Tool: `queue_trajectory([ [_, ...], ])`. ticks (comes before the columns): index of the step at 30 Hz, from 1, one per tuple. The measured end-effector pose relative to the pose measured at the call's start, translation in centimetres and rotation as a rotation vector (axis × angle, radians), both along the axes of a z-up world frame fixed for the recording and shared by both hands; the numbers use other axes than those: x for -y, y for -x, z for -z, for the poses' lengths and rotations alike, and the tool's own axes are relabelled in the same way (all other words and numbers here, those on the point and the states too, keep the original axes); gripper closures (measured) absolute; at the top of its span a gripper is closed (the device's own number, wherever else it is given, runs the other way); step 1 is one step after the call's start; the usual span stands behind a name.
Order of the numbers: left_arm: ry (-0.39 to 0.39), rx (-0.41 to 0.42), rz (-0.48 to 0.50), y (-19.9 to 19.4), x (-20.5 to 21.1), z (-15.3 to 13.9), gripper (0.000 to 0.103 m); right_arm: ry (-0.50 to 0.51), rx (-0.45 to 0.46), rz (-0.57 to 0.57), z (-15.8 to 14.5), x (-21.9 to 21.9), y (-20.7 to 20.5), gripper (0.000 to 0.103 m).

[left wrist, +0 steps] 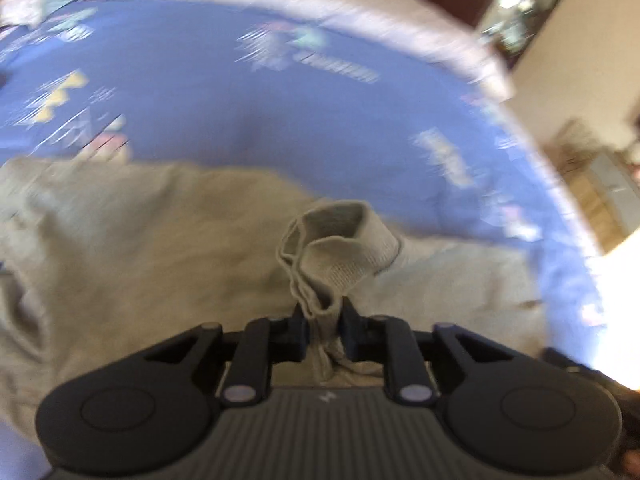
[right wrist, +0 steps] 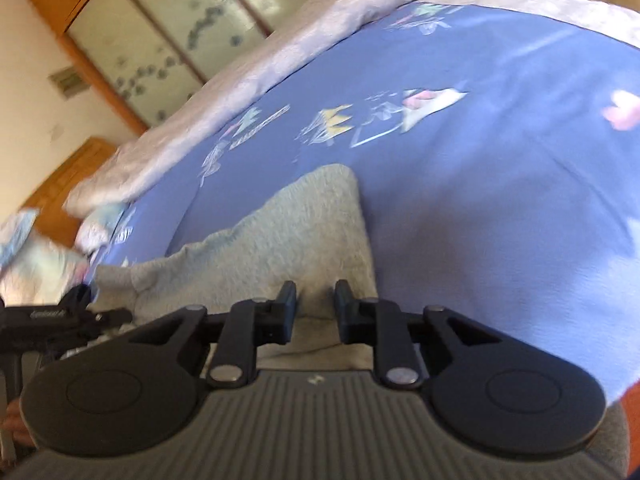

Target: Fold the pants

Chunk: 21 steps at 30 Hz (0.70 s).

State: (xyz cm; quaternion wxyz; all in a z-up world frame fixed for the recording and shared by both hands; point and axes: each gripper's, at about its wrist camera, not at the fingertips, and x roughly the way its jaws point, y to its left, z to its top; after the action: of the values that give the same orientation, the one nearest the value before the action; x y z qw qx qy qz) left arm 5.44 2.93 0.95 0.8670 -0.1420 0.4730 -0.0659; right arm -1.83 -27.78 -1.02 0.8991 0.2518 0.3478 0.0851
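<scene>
Grey sweatpants (left wrist: 140, 248) lie crumpled across the near part of a blue patterned bedsheet (left wrist: 240, 100). In the left wrist view my left gripper (left wrist: 324, 316) is shut on a ribbed cuff (left wrist: 344, 248), which stands bunched above the fingertips and is lifted a little. In the right wrist view the grey pants (right wrist: 304, 232) reach from the sheet (right wrist: 480, 200) in between the fingers. My right gripper (right wrist: 316, 300) is shut on that fabric near its right edge. The picture is blurred in both views.
A pale quilt (left wrist: 320, 4) is heaped along the bed's far edge, also visible as a pale quilt (right wrist: 200, 112) from the right. Behind it stands a wooden wardrobe with patterned glass doors (right wrist: 160, 20). A black part of the other tool (right wrist: 48, 320) shows at the left.
</scene>
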Motion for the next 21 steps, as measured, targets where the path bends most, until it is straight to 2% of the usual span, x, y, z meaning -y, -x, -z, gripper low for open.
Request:
queue_trajectory([
  [1,-0.021,-0.045,-0.013,-0.3,-0.1,1.0,0.070,0.018,-0.013,-0.008,0.3,0.0,0.4,0.079],
  [2,-0.023,-0.076,-0.019,-0.4,-0.2,1.9,0.067,0.035,-0.027,0.000,0.6,-0.3,0.0,0.079],
  [5,0.011,-0.048,-0.023,0.2,-0.9,1.2,0.060,0.023,-0.035,0.028,0.6,0.3,-0.2,0.078],
  [7,0.025,-0.014,-0.046,0.9,-2.1,0.1,0.060,0.055,0.001,0.053,-0.3,0.3,0.2,0.076],
  [11,0.119,0.085,-0.084,1.9,-4.1,-2.8,0.063,0.126,0.130,0.054,-2.2,-0.6,0.6,0.075],
  [13,0.139,0.143,-0.033,1.8,-3.3,-4.2,0.063,0.145,0.163,0.009,-2.5,-1.7,0.2,0.075],
  [16,0.142,0.182,0.062,0.6,-0.8,-4.3,0.063,0.161,0.157,-0.075,-2.2,-4.4,-2.2,0.075],
  [18,0.124,0.177,0.116,-0.3,0.7,-3.3,0.063,0.147,0.147,-0.116,-1.7,-5.8,-3.7,0.075],
  [21,0.065,0.104,0.148,-2.6,2.7,-0.3,0.063,0.145,0.092,-0.127,-0.2,-7.2,-5.9,0.075],
])
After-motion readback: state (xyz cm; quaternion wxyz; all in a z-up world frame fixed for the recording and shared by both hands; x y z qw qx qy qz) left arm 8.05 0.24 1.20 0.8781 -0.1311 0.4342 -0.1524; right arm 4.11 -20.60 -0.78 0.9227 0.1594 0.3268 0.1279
